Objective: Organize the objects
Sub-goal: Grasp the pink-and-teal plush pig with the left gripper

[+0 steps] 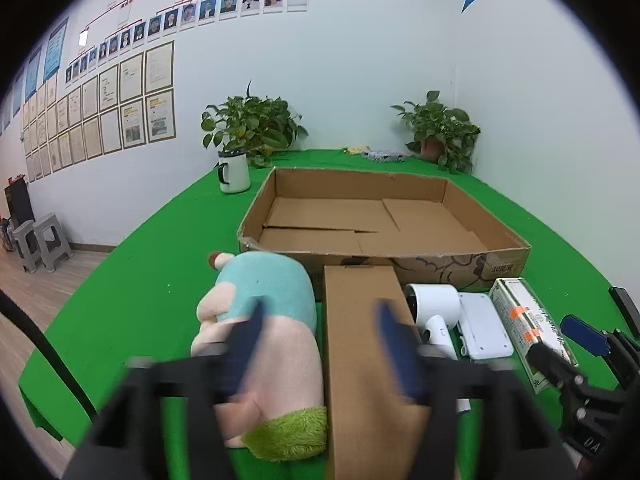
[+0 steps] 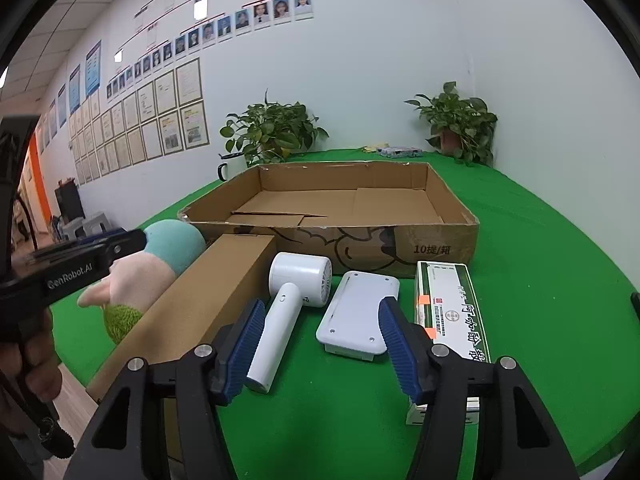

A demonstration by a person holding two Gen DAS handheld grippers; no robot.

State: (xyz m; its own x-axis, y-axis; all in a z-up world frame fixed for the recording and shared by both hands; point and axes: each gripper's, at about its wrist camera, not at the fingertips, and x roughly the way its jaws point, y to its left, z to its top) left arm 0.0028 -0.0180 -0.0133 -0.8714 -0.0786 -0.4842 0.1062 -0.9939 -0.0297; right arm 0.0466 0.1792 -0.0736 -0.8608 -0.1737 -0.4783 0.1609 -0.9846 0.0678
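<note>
Left gripper (image 1: 320, 336): fingers spread, blurred, holding nothing; it straddles the plush toy (image 1: 264, 320) and the long brown carton (image 1: 364, 344).
Right gripper (image 2: 322, 344): fingers spread, holding nothing, above the green tablecloth (image 2: 540, 300).
Hair dryer (image 2: 296, 280): ahead of its left finger.
White device (image 2: 356, 312): between the fingers, further out.
Medicine box (image 2: 448, 304): beside the right finger.
Open cardboard tray (image 2: 436, 248): behind the row.

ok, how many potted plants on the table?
2. One plant stands at the back left behind the mug; the other plant is in the back right corner. None looks hidden.
</note>
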